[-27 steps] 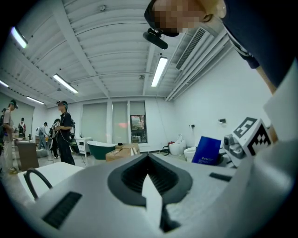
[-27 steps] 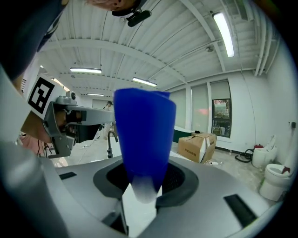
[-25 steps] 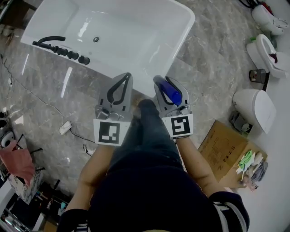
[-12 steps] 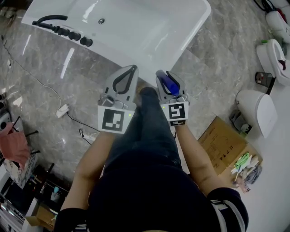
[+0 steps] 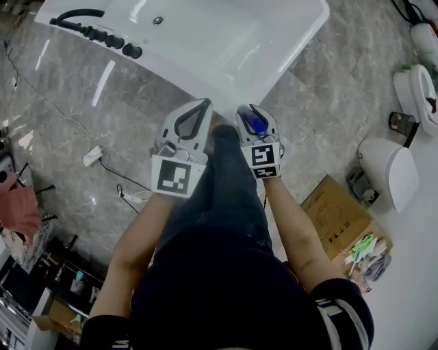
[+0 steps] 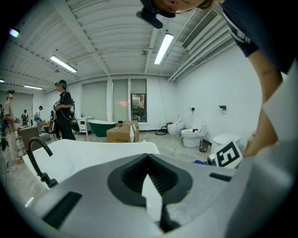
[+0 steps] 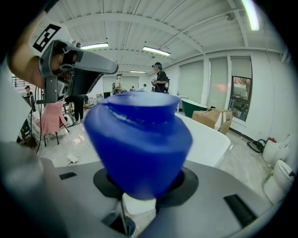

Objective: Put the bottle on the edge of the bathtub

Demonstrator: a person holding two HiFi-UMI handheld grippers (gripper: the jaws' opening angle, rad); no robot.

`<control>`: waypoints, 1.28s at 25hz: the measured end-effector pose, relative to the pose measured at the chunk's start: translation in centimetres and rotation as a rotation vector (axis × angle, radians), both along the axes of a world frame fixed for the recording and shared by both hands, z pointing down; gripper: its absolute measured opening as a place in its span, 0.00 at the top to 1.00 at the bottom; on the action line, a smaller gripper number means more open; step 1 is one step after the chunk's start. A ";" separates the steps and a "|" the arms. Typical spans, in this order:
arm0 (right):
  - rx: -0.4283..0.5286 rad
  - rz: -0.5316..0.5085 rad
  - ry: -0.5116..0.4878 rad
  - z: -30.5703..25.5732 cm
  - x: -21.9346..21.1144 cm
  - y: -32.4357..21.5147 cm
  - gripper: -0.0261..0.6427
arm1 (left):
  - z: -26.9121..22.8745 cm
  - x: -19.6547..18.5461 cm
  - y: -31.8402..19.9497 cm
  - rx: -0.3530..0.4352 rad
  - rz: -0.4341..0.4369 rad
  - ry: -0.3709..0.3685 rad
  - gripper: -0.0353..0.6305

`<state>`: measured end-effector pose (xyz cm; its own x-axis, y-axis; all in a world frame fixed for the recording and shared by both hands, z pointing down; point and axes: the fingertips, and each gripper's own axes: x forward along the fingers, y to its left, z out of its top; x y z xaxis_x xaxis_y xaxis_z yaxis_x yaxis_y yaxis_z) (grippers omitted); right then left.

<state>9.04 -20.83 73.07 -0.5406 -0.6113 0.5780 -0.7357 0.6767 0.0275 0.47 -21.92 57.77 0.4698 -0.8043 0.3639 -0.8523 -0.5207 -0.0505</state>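
Two grippers above grey marble floor (image 5: 82, 116), left gripper (image 5: 200, 106) jaws pressed together and empty, right gripper (image 5: 252, 115) clamped on blue bottle (image 5: 256, 124), held just short of white bathtub (image 5: 198, 78) rim, black faucet (image 5: 81, 14) at tub's left end, toilet (image 5: 390, 167) and cardboard box (image 5: 339, 219) off right.

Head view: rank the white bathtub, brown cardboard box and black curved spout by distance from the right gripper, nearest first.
1. White bathtub: near rim just ahead of the right gripper, which holds the blue bottle.
2. Brown cardboard box: on the floor, lower right.
3. Black curved spout: tub's far-left corner.
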 end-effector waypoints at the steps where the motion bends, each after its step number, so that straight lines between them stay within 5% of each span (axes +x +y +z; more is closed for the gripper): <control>1: -0.005 -0.004 0.002 0.4 -0.1 0.1 0.72 | 0.2 -0.1 0.1 -0.004 0.001 -0.004 0.95; 32: -0.058 -0.066 0.028 6.4 -1.4 0.4 0.71 | 3.6 0.0 2.2 -0.082 0.031 -0.055 0.95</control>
<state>7.59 -20.45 79.43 -0.5619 -0.5397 0.6269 -0.6888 0.7250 0.0067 0.51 -19.75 61.40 0.4712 -0.7562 0.4540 -0.8330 -0.5507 -0.0528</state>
